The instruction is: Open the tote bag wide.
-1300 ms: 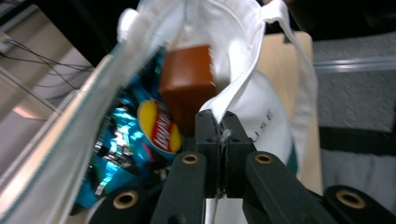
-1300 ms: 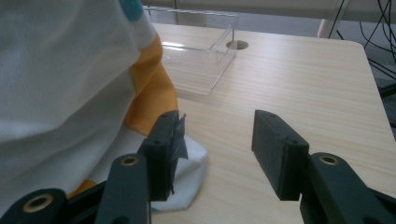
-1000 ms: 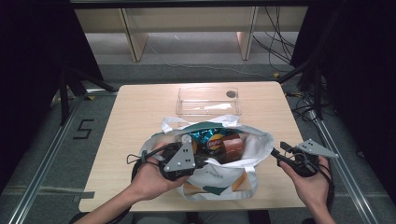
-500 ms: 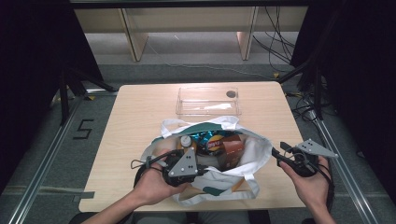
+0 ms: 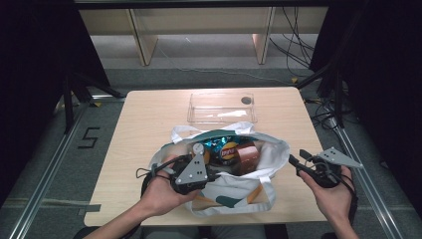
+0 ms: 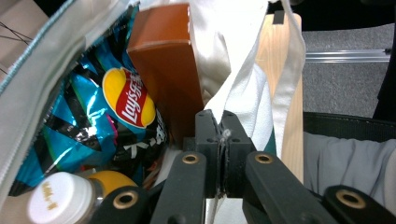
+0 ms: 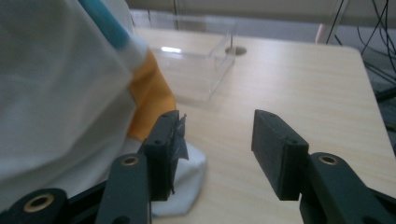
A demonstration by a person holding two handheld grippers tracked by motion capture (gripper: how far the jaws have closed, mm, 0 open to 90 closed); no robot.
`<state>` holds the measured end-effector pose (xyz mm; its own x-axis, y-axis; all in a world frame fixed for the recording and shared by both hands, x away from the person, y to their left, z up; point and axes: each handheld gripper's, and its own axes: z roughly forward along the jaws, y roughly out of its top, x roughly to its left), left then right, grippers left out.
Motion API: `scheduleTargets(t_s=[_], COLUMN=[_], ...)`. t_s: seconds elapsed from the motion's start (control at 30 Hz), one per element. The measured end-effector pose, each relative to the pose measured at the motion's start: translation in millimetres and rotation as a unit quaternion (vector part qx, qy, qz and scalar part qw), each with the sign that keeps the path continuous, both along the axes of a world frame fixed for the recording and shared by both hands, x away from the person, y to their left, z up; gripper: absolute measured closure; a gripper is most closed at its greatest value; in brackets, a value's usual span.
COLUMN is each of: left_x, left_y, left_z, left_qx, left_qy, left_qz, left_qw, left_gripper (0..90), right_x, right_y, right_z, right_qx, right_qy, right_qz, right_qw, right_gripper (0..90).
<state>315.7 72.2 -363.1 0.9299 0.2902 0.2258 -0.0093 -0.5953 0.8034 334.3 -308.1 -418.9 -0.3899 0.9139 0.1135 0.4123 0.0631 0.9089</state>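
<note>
Now | left claw pinches tote bag rim | mouth faces up

My black jaws frame a white tote bag with teal trim and an orange patch. Inside it: a blue-and-black crisp packet with a red-and-yellow logo, a brown box, a white-capped yellow bottle. The tabletop is pale wood.

A light wooden table is seen from above. A clear plastic box is set near its far edge. A white cloth bag with teal and orange patches is spread on the near half, just in front of the box.
</note>
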Motion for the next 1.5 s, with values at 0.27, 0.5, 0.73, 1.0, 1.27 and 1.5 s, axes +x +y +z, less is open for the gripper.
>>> scheduleTargets(t_s=[0.27,0.5,0.73,1.0,1.27,1.5], left_x=[2.8,-7.0,-33.6,-38.0,-17.2,-11.7], left_y=[0.5,8.2,27.3,7.6,2.1,-1.7], left_z=[-6.9,0.8,6.4,-39.7,-52.0,-51.7], left_qx=[0.002,-0.021,-0.055,0.011,0.040,0.031], left_qy=[0.006,-0.017,-0.009,0.042,0.035,0.022], left_qz=[-0.002,-0.017,-0.030,-0.020,0.023,0.046], left_qw=[1.0000,0.9995,0.9980,0.9989,0.9983,0.9982], left_gripper=[84.8,60.7,71.1,83.2,88.6,89.3], right_x=[-30.7,-34.8,-34.2,-29.7,-28.0,-24.6], right_y=[16.7,50.9,89.8,108.3,125.2,138.8], right_z=[67.4,72.2,68.3,60.7,58.1,47.4], right_qx=[0.003,-0.005,-0.046,-0.043,-0.051,-0.097], right_qy=[-0.081,-0.072,-0.052,-0.035,-0.007,0.006], right_qz=[0.096,0.184,0.262,0.288,0.327,0.342], right_qw=[0.9921,0.9803,0.9625,0.9562,0.9436,0.9346], right_gripper=[74.0,73.9,66.6,61.5,58.1,62.8])
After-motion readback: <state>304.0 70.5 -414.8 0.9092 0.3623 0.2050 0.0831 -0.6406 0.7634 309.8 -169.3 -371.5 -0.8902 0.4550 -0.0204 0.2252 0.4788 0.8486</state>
